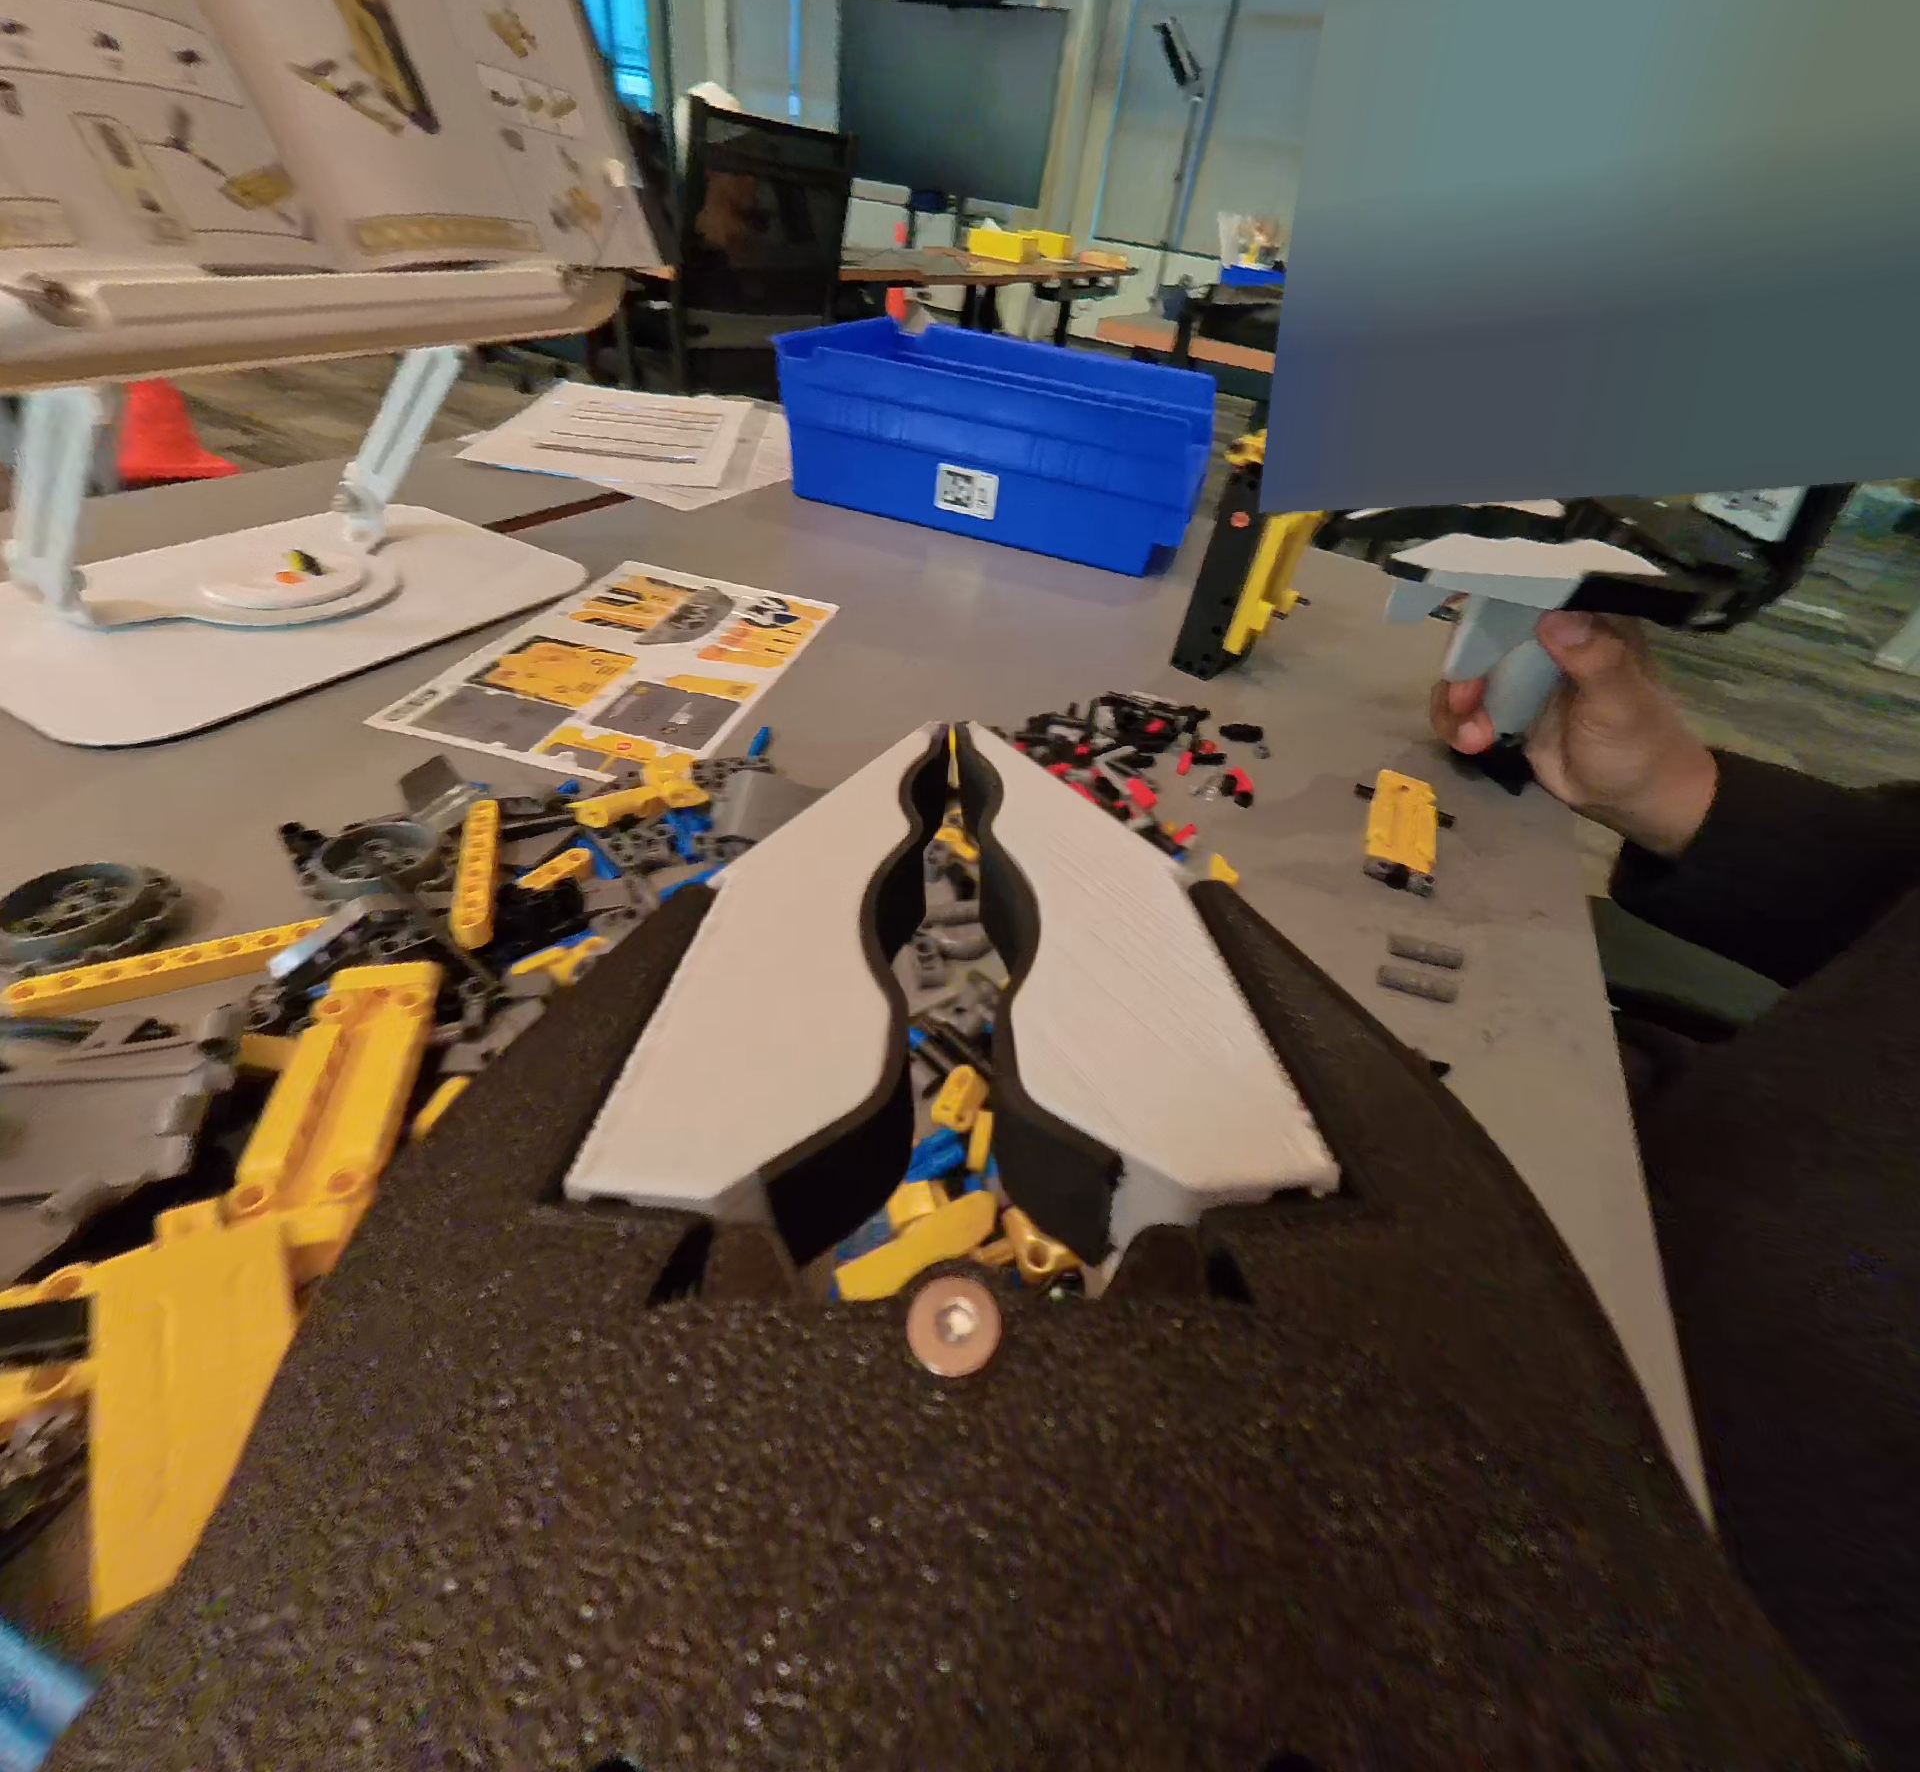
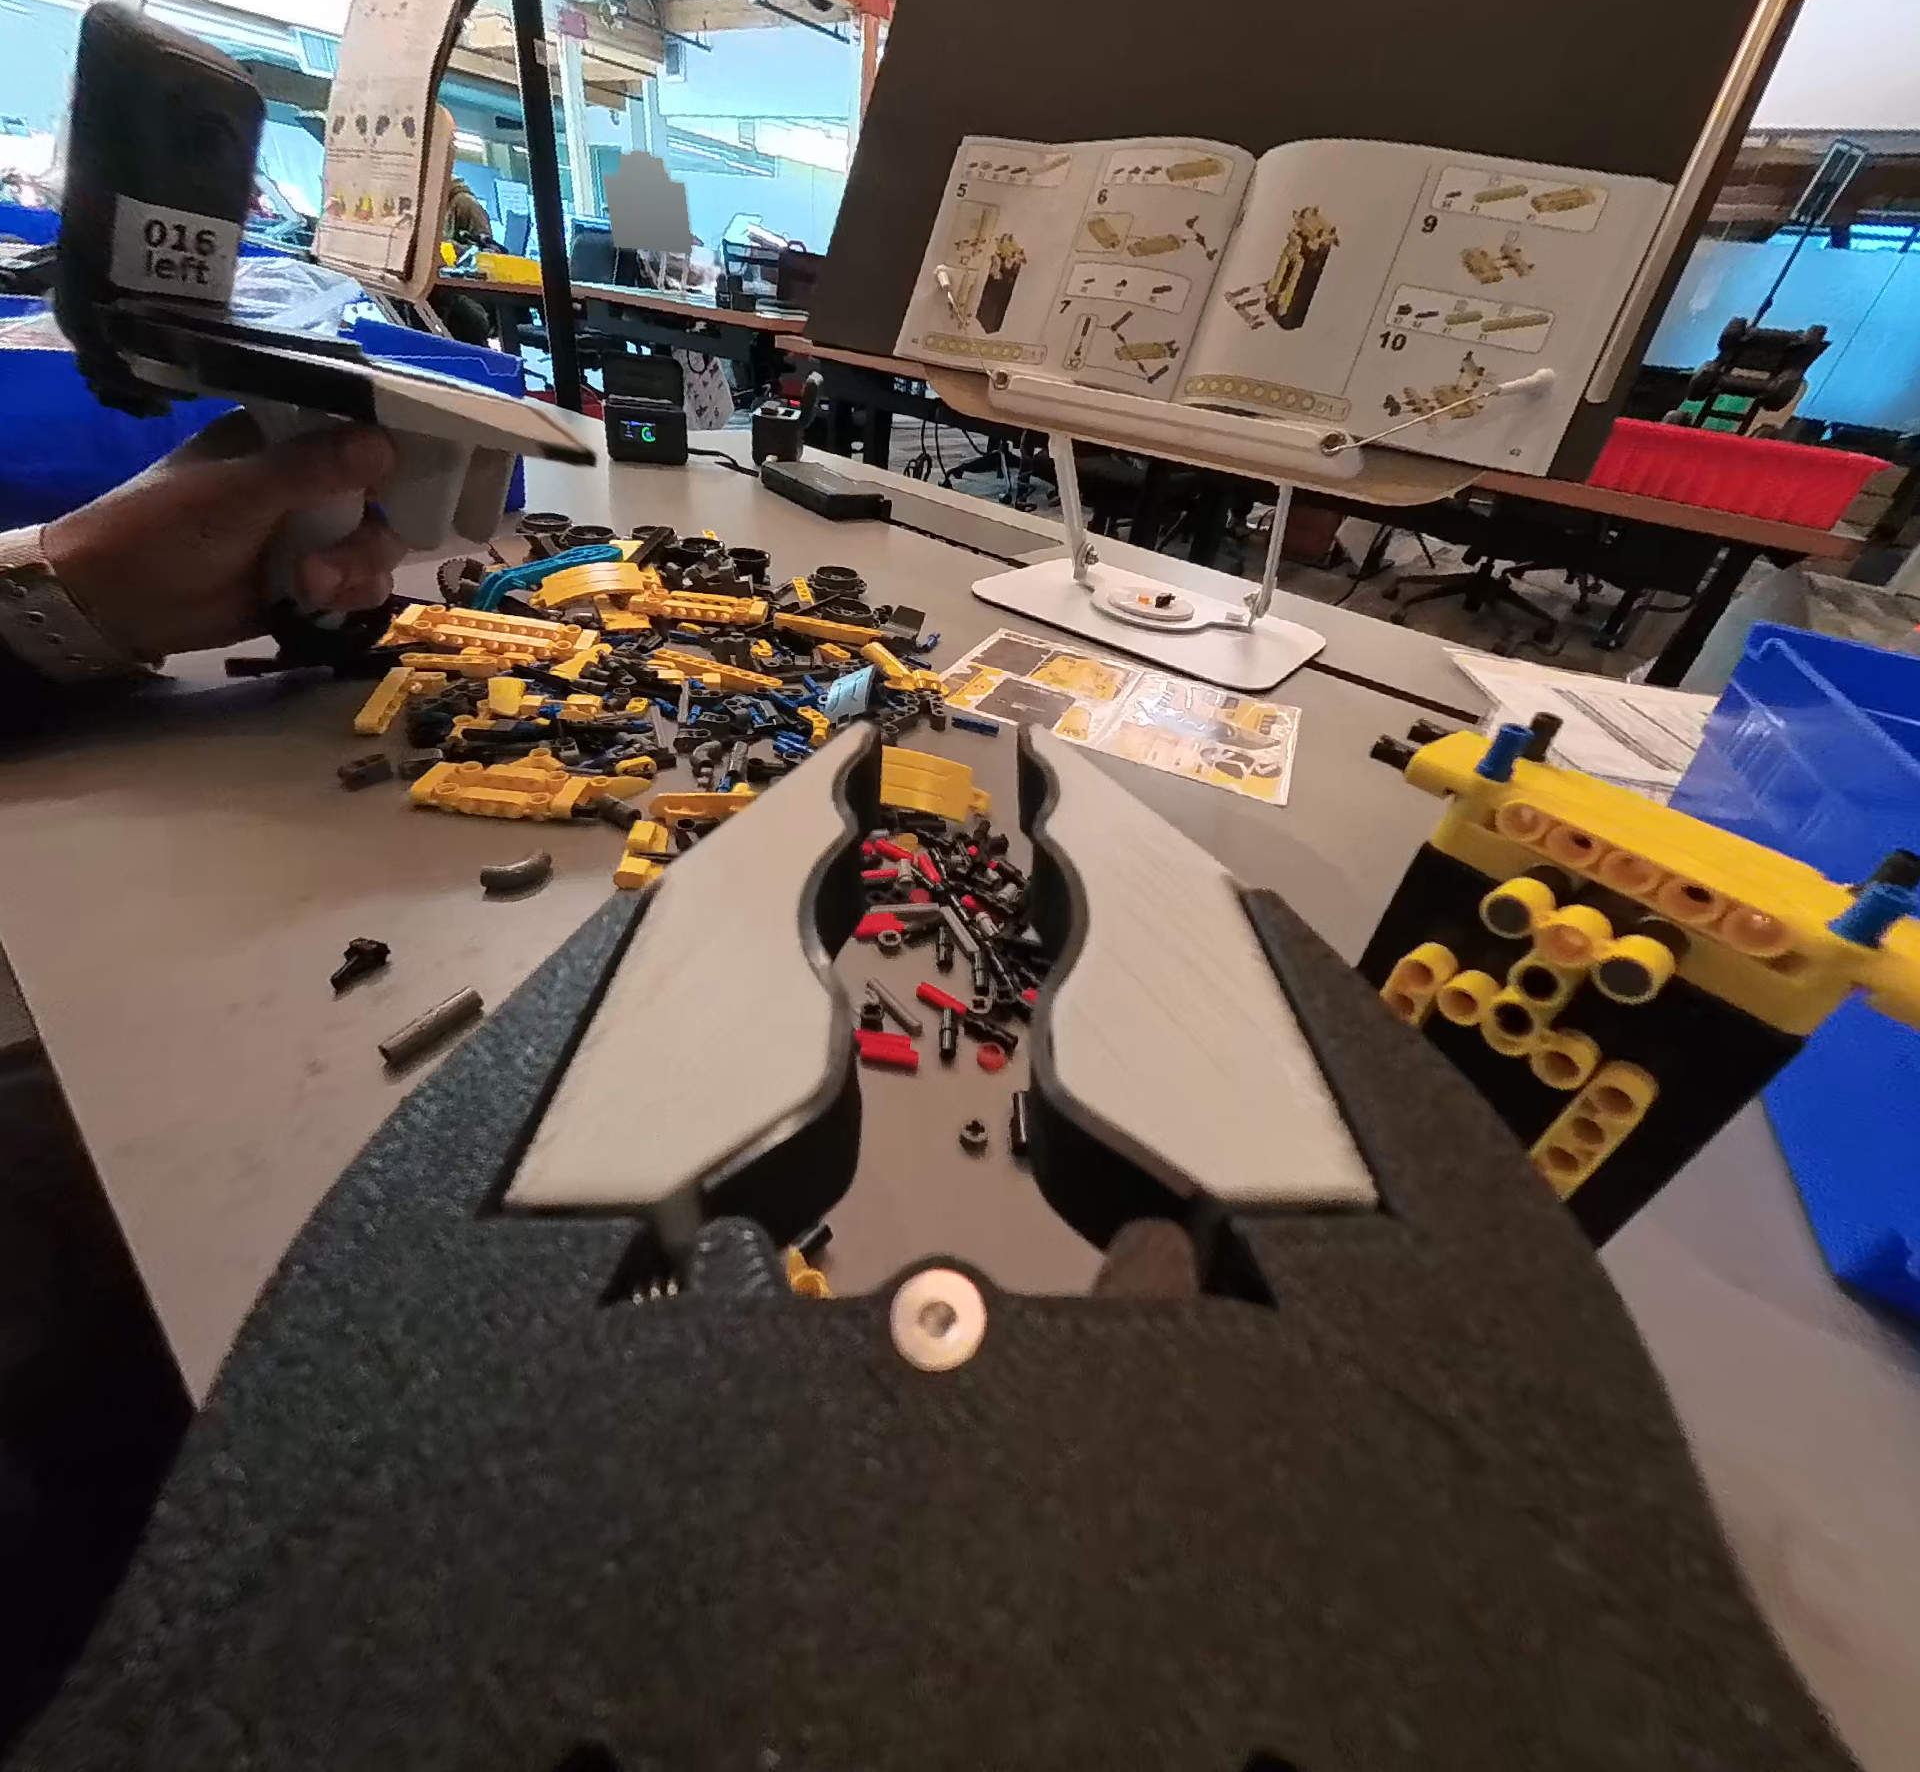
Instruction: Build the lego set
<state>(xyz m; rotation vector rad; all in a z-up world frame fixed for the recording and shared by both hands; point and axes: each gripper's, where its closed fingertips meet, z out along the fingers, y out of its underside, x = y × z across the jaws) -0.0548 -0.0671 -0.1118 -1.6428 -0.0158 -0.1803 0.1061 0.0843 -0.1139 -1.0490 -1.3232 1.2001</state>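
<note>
Here, left claw [image 1: 951, 746] nearly closed, perhaps pinching a yellow piece [image 1: 952, 748], right claw [image 2: 948, 754] wide, empty, above small pins [image 2: 951, 933].

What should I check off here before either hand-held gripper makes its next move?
1. Left hand-held gripper pinching something: ok, fingertips shut on a thin yellow piece.
2. Right hand-held gripper free: ok, open and empty above the red and black pins.
3. Instruction booklet open on its stand: ok.
4. Yellow and black assembly within reach: ok, just right of the right gripper.
5. Which piece the left gripper holds: cannot tell.
</note>
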